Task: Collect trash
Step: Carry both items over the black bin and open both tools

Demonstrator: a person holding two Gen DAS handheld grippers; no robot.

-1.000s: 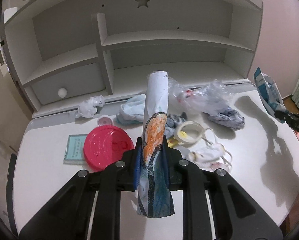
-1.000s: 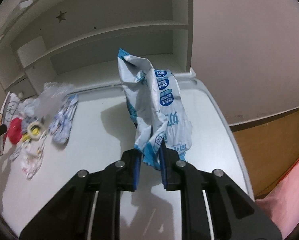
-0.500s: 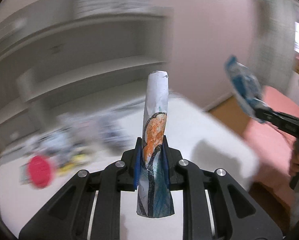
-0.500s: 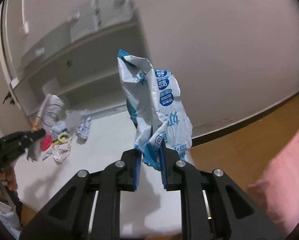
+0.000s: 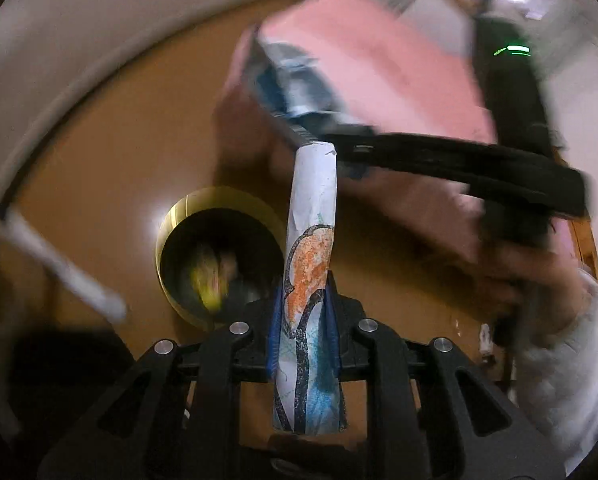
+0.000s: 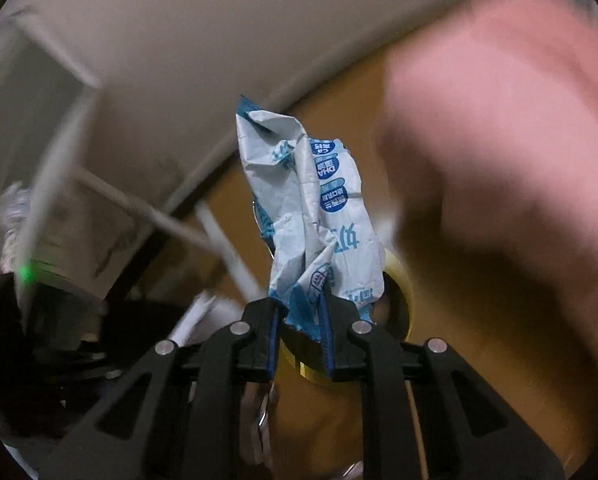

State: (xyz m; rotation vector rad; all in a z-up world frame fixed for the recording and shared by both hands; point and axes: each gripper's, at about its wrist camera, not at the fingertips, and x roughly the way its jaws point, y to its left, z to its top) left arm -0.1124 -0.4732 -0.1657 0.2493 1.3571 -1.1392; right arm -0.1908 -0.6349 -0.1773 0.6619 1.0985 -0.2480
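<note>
While both our fingers squeeze trash, the bin sits low on the floor, just left of the left fingers gripping the paper roll, which points up past them. Our right fingers pinch the blue-and-white wrapper right above the bin's gold rim, so we think it's closer.

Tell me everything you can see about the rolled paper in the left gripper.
The rolled paper is a loose tube of white paper bearing a crayon-like drawing: an orange patch, thick black outlines and blue colouring near its lower end. It stands roughly along the left gripper, whose blue-padded jaws are shut on its lower part, the bottom end sticking out behind them. Its plain white top, slightly crumpled, points toward the wooden floor, beside a gold-rimmed bin.
</note>
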